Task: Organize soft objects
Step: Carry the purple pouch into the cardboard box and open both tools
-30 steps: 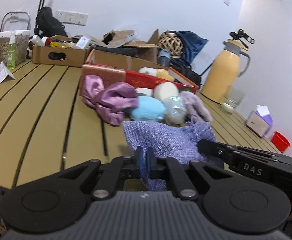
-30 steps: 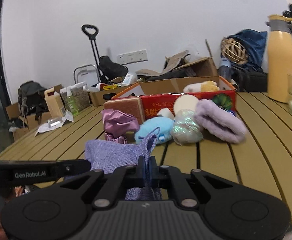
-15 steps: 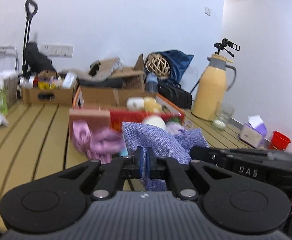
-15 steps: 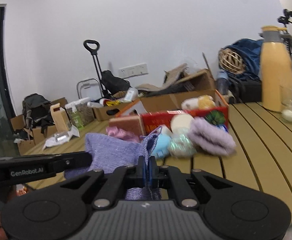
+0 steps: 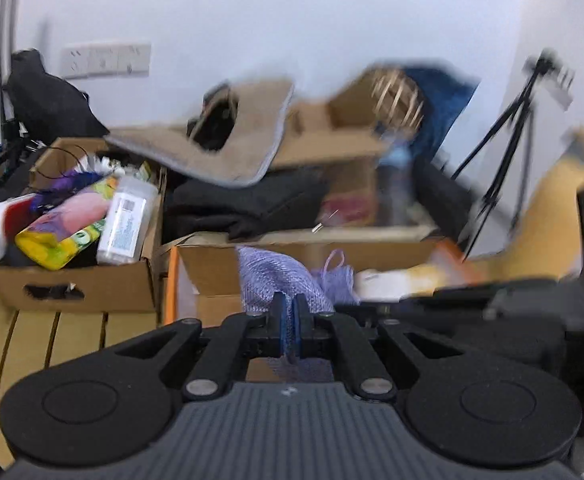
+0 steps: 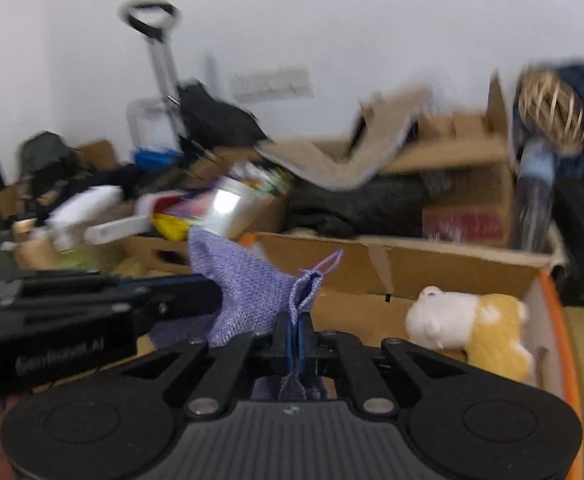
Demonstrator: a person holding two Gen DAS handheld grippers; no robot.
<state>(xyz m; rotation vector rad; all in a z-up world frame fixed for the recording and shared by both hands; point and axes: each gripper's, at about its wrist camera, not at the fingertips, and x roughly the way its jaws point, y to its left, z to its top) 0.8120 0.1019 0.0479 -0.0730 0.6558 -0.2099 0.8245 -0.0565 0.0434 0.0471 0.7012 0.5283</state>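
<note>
Above open cardboard box [image 6: 431, 276]: left gripper [image 5: 290, 320] and right gripper [image 6: 295, 338] both clamped tight on lilac woven drawstring pouch [image 6: 248, 292], one edge each. Pouch hangs stretched between them, likely for lowering into box. White-and-yellow plush toy [image 6: 471, 330] lies inside box, just beside pouch.

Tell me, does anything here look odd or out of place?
Mostly the beige mat: it lies tilted across the open cardboard boxes, one corner jutting upward. The purple mesh pouch isn't fallen; both grippers pinch it above the box.
</note>
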